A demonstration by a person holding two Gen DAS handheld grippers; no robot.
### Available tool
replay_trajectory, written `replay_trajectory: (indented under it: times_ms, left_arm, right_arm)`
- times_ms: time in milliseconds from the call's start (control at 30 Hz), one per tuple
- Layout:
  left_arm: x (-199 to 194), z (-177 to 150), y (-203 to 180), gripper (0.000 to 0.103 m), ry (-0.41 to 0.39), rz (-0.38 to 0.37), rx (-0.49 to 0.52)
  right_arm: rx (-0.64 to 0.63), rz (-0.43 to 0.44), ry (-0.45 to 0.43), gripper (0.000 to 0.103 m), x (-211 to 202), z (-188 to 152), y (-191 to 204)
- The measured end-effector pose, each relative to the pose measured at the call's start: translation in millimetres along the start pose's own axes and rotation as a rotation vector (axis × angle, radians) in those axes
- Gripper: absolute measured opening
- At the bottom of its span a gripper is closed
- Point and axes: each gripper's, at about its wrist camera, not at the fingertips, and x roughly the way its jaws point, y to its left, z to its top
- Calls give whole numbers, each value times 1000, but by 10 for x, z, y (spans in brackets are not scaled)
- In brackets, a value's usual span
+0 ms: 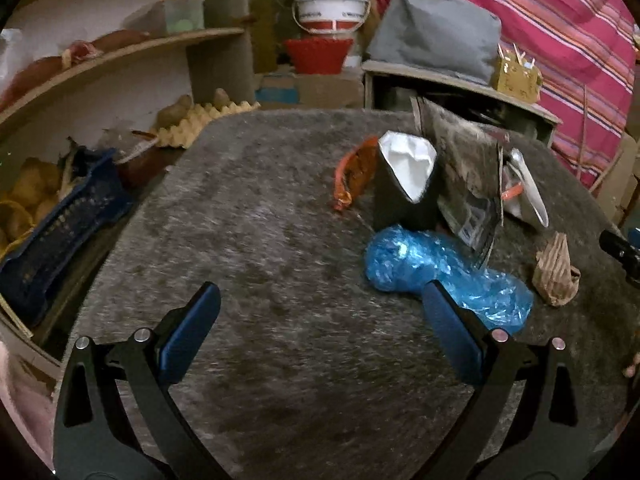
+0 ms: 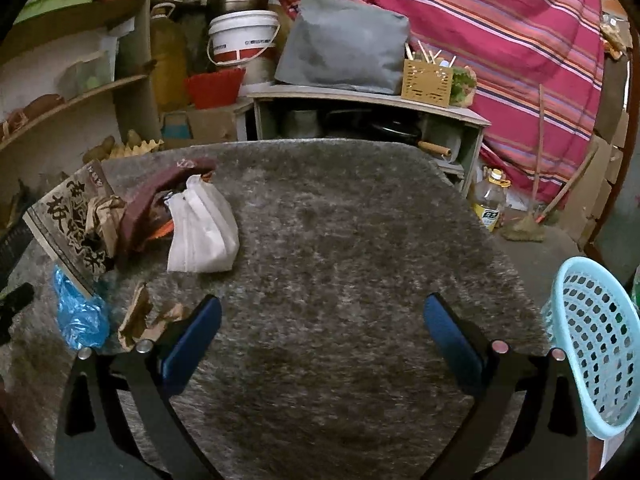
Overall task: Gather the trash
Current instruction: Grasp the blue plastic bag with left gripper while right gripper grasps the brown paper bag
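Nothing looked collected yet — both the left gripper and the right gripper hovered with fingers spread and empty, the trash (blue plastic bag, white bag) lay heaped on the tabletop, and only the right wrist view showed the pale-blue basket at the tabletop's right edge.

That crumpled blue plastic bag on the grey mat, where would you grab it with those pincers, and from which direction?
I'd pinch the blue plastic bag at its narrow waist, between the rounded lump and the flatter tail, coming down from above. It lies flat on the grey mat, so nothing offers a side edge, and the pinched middle looks thin enough for the open left gripper, which is already closest.
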Motion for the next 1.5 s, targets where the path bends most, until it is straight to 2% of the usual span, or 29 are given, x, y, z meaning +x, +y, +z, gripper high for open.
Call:
replay_trajectory:
  times_ms: [133,333,433,500,600,833,1067,1333,1367,1400,1500]
  left_arm:
    - [92,54,-193,98,16,-58,11]
    - [226,141,-446,96,27,-86,67]
    - [339,145,-476,75,61,-105,87]
    - [394,123,-475,52,87,-135,87]
    - [343,115,-453,41,75,-138,86]
    - [27,-2,-311,40,22,-89,105]
    - [-148,-95,-46,40,11,-73,65]
    - [-153,-94,106,40,12,-77,14]
    - [-151,-94,101,40,12,-73,18]
    - [-151,-98,98,40,11,-72,22]
    - [-168,-88,63,40,2,-69,34]
  right_arm:
    - [-12,-12,-18,99,-2,16,31]
    - [1,-13,44,99,22,50,-43]
    - [-2,1,50,99,16,50,-48]
    - [-12,5,50,99,16,45,-19]
    - [-33,18,39,99,-29,27,81]
    - [-120,53,-9,99,-197,-14,444]
    - [-202,71,50,99,-58,-158,770]
    - [-158,130,118,97,143,-163,808]
    - [-162,139,120,90,151,-163,814]
    - [-169,143,125,78,161,-165,823]
    - [-170,194,145,60,186,-177,827]
